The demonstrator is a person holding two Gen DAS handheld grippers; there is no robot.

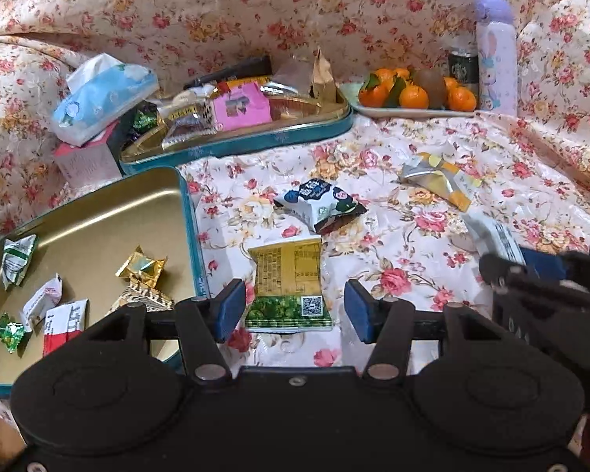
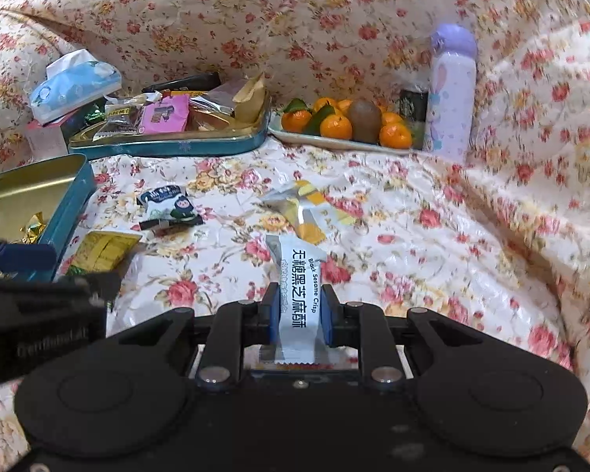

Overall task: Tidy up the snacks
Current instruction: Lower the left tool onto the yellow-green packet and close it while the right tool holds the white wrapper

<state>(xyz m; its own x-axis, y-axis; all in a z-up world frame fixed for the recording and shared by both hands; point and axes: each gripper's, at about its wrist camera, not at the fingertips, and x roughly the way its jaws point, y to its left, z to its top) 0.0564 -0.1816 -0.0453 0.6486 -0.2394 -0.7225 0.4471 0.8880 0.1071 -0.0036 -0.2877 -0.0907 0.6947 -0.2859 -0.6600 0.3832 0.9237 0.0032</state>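
My right gripper (image 2: pixel 298 308) is shut on a white black-sesame crisp packet (image 2: pixel 299 275), held lengthwise above the floral cloth. My left gripper (image 1: pixel 294 306) is open, its blue pads either side of a yellow-green snack packet (image 1: pixel 289 283) lying on the cloth, not pressing it. A gold-lined teal tin (image 1: pixel 98 212) at the left holds several small wrapped sweets. On the cloth lie a blue-white packet (image 1: pixel 320 204) and a silver-yellow packet (image 1: pixel 440 179). In the left wrist view the right gripper (image 1: pixel 503 271) shows at the right edge with its white packet.
A second teal tin (image 1: pixel 255 137) heaped with snacks sits at the back. Behind the tins is a tissue pack (image 1: pixel 102 94). A plate of oranges (image 1: pixel 409 92), a dark can (image 1: pixel 463 67) and a lilac bottle (image 1: pixel 496 55) stand at the back right. Floral cloth rises all around.
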